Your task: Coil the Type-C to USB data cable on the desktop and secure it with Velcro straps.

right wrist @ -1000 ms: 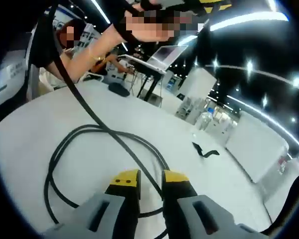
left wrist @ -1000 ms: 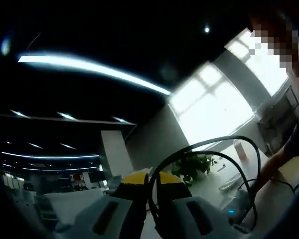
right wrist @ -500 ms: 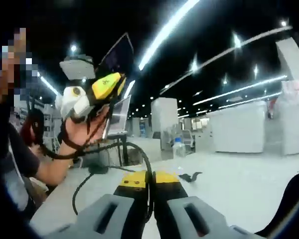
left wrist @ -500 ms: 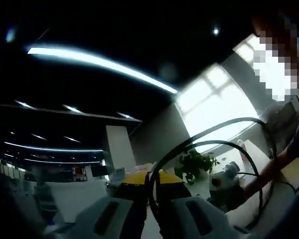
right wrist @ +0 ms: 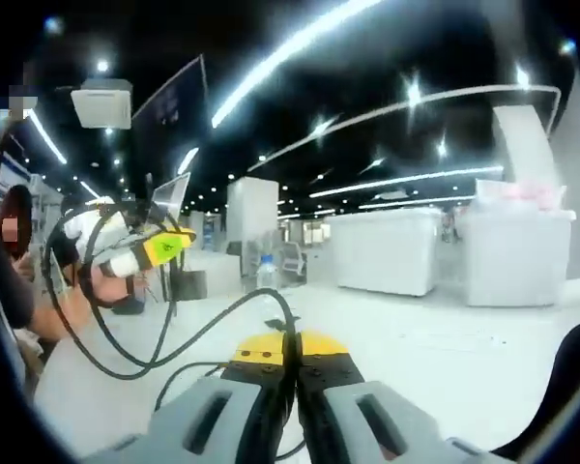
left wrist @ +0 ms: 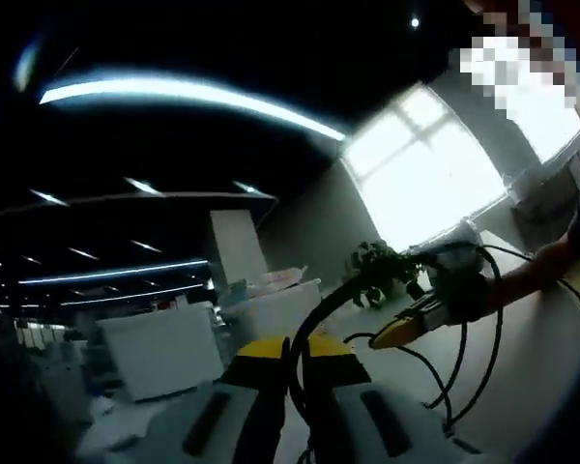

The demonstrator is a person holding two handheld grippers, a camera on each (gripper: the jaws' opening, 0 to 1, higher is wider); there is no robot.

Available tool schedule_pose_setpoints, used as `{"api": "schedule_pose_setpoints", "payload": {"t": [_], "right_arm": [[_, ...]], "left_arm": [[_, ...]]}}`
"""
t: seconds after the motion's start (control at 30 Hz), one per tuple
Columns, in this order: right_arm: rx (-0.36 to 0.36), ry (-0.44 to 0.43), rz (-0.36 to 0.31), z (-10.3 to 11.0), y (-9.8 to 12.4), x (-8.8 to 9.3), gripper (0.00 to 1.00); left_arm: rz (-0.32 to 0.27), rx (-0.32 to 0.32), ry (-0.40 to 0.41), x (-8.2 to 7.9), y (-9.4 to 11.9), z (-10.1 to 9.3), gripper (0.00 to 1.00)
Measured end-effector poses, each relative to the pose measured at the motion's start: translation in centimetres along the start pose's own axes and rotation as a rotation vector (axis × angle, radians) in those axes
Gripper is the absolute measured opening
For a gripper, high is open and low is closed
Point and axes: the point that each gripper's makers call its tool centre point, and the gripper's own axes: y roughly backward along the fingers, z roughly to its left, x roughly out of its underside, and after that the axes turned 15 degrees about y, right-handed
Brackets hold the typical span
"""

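While I hold both tools up off the desk, the cable (right wrist: 208, 324) hangs between them: thin, black and round, with a smooth sheath, slack enough to fall in loose loops. In the right gripper view it comes out from between the yellow tips of my right gripper (right wrist: 292, 345), arcs toward 10 o'clock and sags in two or three open curves down toward the left gripper (right wrist: 164, 246), where it loops around that tool's body. In the left gripper view the same cable (left wrist: 314, 314) rises from the tips of the left gripper (left wrist: 292, 346), bends toward 2 o'clock and runs to the right gripper (left wrist: 411, 329), with further strands drooping below it at 4 o'clock.

My right jaws are pressed together on the cable, no gap beside it. My left jaws stand narrow with the cable clamped between the yellow pads.

Beneath the loops lies the white desk (right wrist: 435, 353). A small dark strap (right wrist: 275, 324) lies on it just past my right tips, at 12 o'clock. Farther back stands a clear bottle (right wrist: 264, 274), and in the left gripper view a potted plant (left wrist: 372, 266) sits before a bright window (left wrist: 420, 164).
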Motion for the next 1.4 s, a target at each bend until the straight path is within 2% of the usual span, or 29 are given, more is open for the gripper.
{"api": "schedule_pose_setpoints", "payload": {"t": [0.1,0.17,0.3,0.43,0.57,0.73,0.83,0.97,1.17,1.4], "right_arm": [[-0.031,-0.044,0.016,1.1,-0.3,1.1,0.02],[-0.05,-0.006,0.037,2.2,-0.5,1.9,0.02],[-0.055,0.009,0.037,2.9,-0.4,1.6,0.02],[-0.038,-0.006,0.017,2.7,0.1,0.9,0.02],[-0.036,-0.01,-0.012,3.0,0.4,0.0,0.02],[-0.046,0.05,-0.03,4.2,0.5,-0.9,0.02],[-0.053,0.084,-0.029,4.6,0.4,-1.1,0.02],[-0.053,0.186,-0.012,5.1,0.4,-0.9,0.02],[-0.068,0.226,-0.016,5.8,0.3,-1.3,0.02],[-0.105,0.237,-0.043,6.6,0.3,-1.9,0.02]], "left_arm": [[0.043,0.017,-0.018,1.7,-0.4,-1.1,0.06],[0.076,0.031,-0.035,3.1,-0.6,-2.0,0.06],[0.113,0.05,-0.084,4.4,-0.9,-3.0,0.06],[0.134,0.047,-0.177,4.9,-1.0,-3.3,0.05],[0.147,0.054,-0.159,5.4,-1.1,-3.4,0.05],[0.157,0.042,-0.176,5.7,-1.1,-3.1,0.05],[0.158,0.036,-0.216,5.8,-1.1,-3.2,0.05],[0.159,0.031,-0.262,5.7,-1.1,-3.3,0.05],[0.164,0.023,-0.325,5.6,-1.2,-3.2,0.06],[0.176,0.018,-0.336,5.6,-1.2,-2.9,0.09]]}}
